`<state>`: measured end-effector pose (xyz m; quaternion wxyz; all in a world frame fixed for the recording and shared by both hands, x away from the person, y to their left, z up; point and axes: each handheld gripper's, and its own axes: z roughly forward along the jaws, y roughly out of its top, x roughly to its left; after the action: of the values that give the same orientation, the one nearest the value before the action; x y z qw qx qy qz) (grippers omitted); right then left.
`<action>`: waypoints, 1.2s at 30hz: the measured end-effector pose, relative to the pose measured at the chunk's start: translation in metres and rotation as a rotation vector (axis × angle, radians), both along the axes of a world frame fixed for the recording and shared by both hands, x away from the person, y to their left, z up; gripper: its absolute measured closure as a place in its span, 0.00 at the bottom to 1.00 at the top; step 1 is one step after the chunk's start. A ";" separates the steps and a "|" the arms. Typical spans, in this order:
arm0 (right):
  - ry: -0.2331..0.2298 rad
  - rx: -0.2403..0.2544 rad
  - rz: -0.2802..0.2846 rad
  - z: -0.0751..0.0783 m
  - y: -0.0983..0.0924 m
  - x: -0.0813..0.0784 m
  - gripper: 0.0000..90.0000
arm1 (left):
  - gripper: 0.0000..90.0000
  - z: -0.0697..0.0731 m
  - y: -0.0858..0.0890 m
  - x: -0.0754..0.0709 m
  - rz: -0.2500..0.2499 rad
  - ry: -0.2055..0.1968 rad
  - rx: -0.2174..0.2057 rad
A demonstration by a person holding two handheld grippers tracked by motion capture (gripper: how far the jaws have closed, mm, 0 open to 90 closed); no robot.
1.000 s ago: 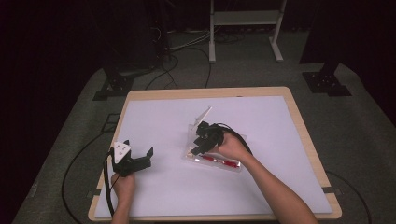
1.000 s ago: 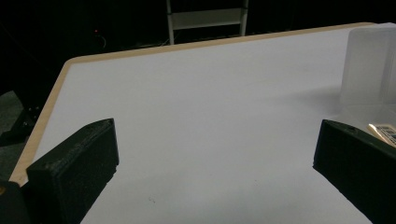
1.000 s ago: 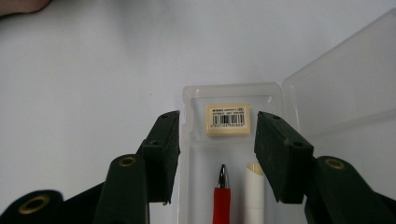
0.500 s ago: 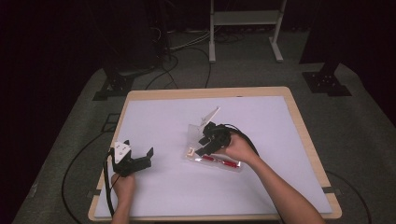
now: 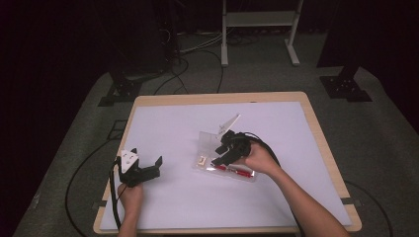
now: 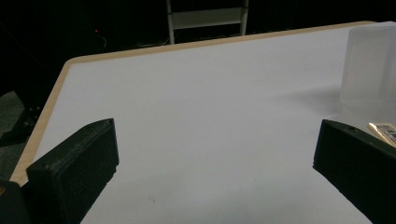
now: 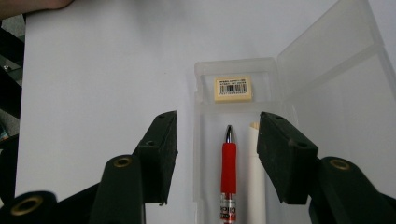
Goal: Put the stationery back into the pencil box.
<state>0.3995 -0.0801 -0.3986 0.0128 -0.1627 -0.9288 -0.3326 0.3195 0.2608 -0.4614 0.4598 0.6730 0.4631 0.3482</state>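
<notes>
A clear plastic case [image 5: 225, 165] is seen lying open near the middle of the white table [image 5: 296, 128], its lid [image 7: 336, 60] raised at the far side. Inside it a red pen [image 7: 228, 163] is laid lengthwise, with a white stick [image 7: 256, 177] just beside it and a small barcoded eraser [image 7: 232, 88] at the end compartment. The right gripper [image 7: 218, 135] is held over the case, its jaws parted on either side of the pen and pressed on nothing. The left gripper [image 5: 146, 170] is held apart at the table's left, its jaws spread wide with only bare table between them.
</notes>
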 end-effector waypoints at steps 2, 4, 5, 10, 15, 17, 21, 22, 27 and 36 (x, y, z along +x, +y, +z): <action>-0.005 -0.001 0.001 0.002 -0.003 -0.002 0.52 | 0.00 0.000 0.000 0.000 0.000 0.000 0.001; -0.007 -0.001 0.004 0.003 -0.006 -0.004 0.52 | 0.00 0.000 0.000 0.000 0.000 0.000 0.002; -0.008 0.003 -0.001 0.004 -0.008 -0.005 0.52 | 0.00 0.000 0.000 0.000 0.000 0.000 0.001; -0.011 0.014 -0.013 0.007 -0.019 -0.009 0.52 | 0.00 0.000 0.000 0.000 -0.001 -0.001 0.003; -0.013 0.012 -0.024 0.007 -0.030 -0.013 0.52 | 0.00 0.000 -0.001 0.000 0.001 -0.001 -0.003; -0.011 0.012 -0.032 0.007 -0.035 -0.015 0.52 | 0.00 0.000 -0.001 0.000 0.001 -0.002 -0.002; -0.016 0.017 -0.034 0.006 -0.041 -0.016 0.52 | 0.00 0.000 -0.001 0.000 0.002 -0.001 -0.002; -0.014 0.017 -0.036 0.006 -0.042 -0.017 0.52 | 0.00 0.000 -0.001 0.000 0.002 -0.001 -0.002; -0.015 0.020 -0.042 0.006 -0.049 -0.019 0.52 | 0.00 0.000 -0.001 0.000 0.001 -0.001 -0.003; -0.009 0.025 -0.064 0.005 -0.062 -0.026 0.50 | 0.00 0.000 -0.001 0.000 0.001 0.000 0.001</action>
<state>0.3731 -0.1421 -0.3934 -0.0001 -0.1908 -0.9189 -0.3452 0.3194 0.2599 -0.4615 0.4593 0.6731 0.4632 0.3484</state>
